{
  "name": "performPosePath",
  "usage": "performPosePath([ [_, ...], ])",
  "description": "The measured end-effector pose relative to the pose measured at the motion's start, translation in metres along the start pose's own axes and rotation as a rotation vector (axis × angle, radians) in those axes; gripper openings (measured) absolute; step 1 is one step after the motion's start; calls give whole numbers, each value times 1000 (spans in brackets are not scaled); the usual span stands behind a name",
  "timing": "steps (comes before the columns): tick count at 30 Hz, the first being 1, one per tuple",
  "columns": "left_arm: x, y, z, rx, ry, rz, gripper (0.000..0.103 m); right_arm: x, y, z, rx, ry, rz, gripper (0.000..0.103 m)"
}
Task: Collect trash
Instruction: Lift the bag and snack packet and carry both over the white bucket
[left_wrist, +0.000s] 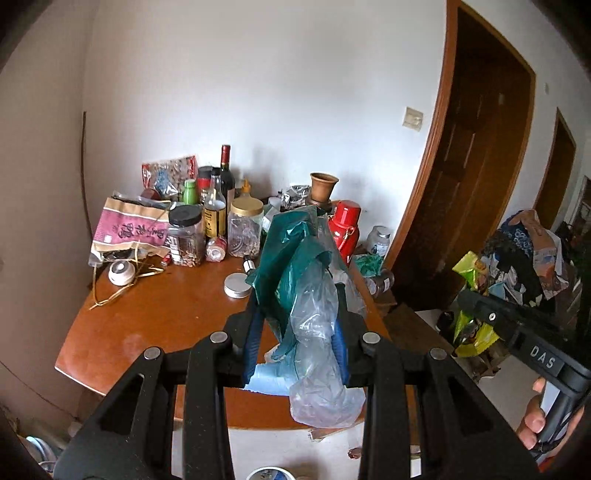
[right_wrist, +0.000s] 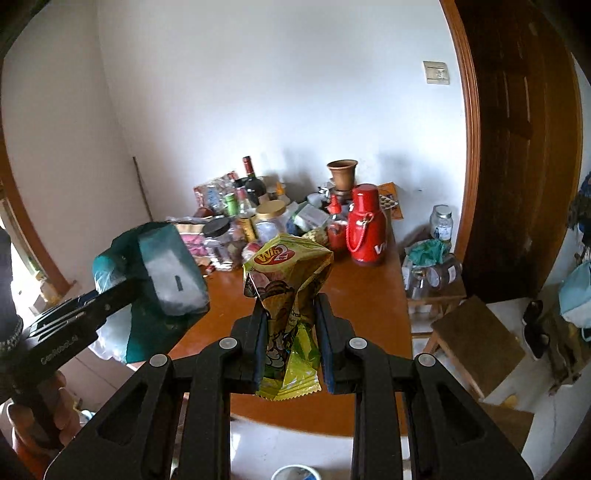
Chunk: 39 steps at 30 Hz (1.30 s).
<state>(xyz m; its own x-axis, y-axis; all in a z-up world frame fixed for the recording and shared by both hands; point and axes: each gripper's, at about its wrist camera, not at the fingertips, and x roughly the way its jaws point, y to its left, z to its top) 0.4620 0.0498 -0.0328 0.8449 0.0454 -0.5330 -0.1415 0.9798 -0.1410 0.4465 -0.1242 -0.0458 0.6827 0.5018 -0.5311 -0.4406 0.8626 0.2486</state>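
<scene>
My left gripper (left_wrist: 300, 295) is shut on a bundle of plastic bags (left_wrist: 295, 266), one dark green and one clear, held above the near edge of the brown table (left_wrist: 155, 317). My right gripper (right_wrist: 291, 306) is shut on a green-yellow snack wrapper (right_wrist: 288, 273), held above the table's near edge. In the right wrist view the left gripper with the green bag (right_wrist: 155, 280) shows at left. In the left wrist view the right gripper's body shows at right with the wrapper (left_wrist: 471, 302) below it.
The far half of the table holds jars (left_wrist: 186, 236), bottles (left_wrist: 226, 173), a red thermos (right_wrist: 365, 225), a clay pot (right_wrist: 341, 171), a pink paper bag (left_wrist: 129, 229) and a round tin lid (left_wrist: 238, 286). A wooden stool (right_wrist: 476, 339) stands right of the table. A white bin rim (right_wrist: 295, 472) shows below.
</scene>
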Motion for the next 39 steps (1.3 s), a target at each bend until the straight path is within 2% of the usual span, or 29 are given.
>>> performPosePath([
  [7, -55, 36, -29, 14, -2, -36, 33, -38, 50, -30, 1, -25, -44, 22],
  [13, -109, 69, -67, 27, 9, -43, 33, -70, 93, -68, 33, -42, -76, 22],
  [22, -169, 98, -124, 58, 43, -87, 33, -109, 130, -119, 68, -18, -142, 22],
  [30, -182, 98, -153, 50, 107, -118, 33, -120, 134, -146, 75, 54, -171, 22],
  [34, -172, 97, -168, 35, 154, -125, 33, -113, 131, -160, 72, 101, -178, 22],
  [39, -142, 95, -197, 15, 255, -117, 33, -85, 114, -182, 85, 187, -158, 22],
])
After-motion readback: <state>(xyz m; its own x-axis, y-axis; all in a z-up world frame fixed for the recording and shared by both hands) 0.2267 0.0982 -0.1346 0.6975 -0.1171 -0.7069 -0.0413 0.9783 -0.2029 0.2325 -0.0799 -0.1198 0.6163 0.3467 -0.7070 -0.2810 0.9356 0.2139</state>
